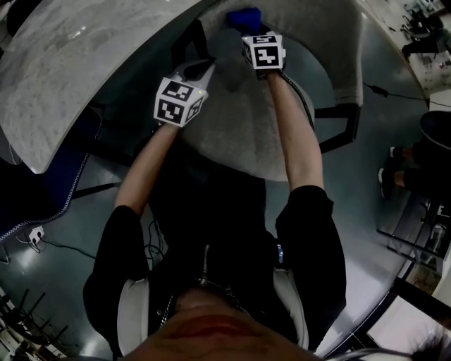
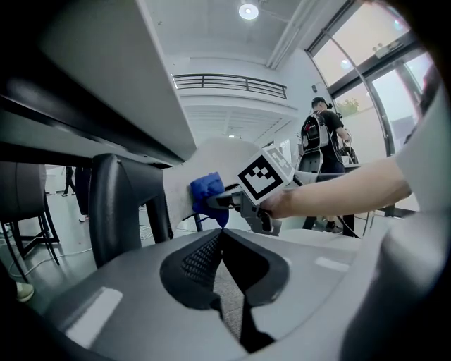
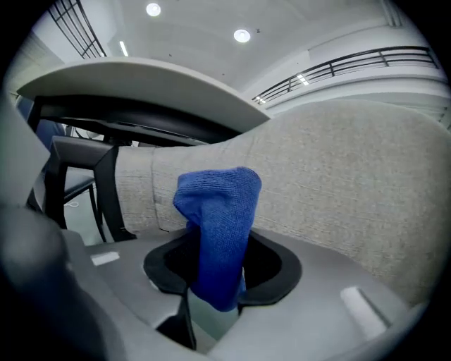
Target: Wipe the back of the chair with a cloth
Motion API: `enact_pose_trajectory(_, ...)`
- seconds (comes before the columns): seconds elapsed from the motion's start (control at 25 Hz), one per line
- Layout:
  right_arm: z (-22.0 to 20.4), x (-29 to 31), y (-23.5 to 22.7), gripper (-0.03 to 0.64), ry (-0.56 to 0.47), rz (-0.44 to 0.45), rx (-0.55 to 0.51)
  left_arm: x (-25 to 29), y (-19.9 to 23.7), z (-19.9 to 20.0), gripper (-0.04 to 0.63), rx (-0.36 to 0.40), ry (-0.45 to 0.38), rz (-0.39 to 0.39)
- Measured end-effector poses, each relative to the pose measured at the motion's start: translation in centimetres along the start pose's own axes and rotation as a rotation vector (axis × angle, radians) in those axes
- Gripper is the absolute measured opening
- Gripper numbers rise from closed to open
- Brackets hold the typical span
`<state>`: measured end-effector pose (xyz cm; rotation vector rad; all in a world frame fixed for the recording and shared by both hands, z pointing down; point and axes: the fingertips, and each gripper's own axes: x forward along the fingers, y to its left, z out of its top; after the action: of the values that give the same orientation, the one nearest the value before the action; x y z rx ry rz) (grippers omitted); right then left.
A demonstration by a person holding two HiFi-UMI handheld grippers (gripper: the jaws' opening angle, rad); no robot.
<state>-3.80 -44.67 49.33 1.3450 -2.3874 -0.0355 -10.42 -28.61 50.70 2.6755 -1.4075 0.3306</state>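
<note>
A grey fabric chair (image 1: 239, 120) stands below me, its curved back (image 3: 338, 176) wrapping round the seat. My right gripper (image 3: 215, 282) is shut on a blue cloth (image 3: 218, 218), which stands up between its jaws and reaches toward the inner face of the chair back. From the head view the blue cloth (image 1: 243, 17) sits at the top of the back, just beyond the right gripper (image 1: 262, 53). My left gripper (image 2: 222, 236) is shut with nothing in it, hovering over the seat to the left, and it sees the blue cloth (image 2: 206, 193) ahead.
A large pale round table (image 1: 77, 63) overhangs the chair at the left. Black chair legs (image 2: 116, 208) stand under it. A second dark chair (image 1: 433, 141) is at the right edge. People stand far off by the windows (image 2: 320, 134).
</note>
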Motion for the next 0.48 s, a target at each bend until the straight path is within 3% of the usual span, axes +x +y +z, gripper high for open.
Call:
enact_pose_trajectory(0.16,-1.7,-1.0,-3.8,0.143,0.041,-0.115,0.054,0.2,-0.6,0.2,0.011,-0.002,-0.002,-0.015)
enact_pose_trajectory(0.36,-4.6,-3.6,-9.6,0.144,0.108,-0.334,0.164,0.8,-1.6,0.3,0.011,0.001,-0.008,-0.037)
enact_pose_trajectory(0.48,-5.5,-5.2,-11.7,0.144,0.122,-0.405,0.207,1.2,-2.3,0.3,0.011,0.002,-0.007,-0.052)
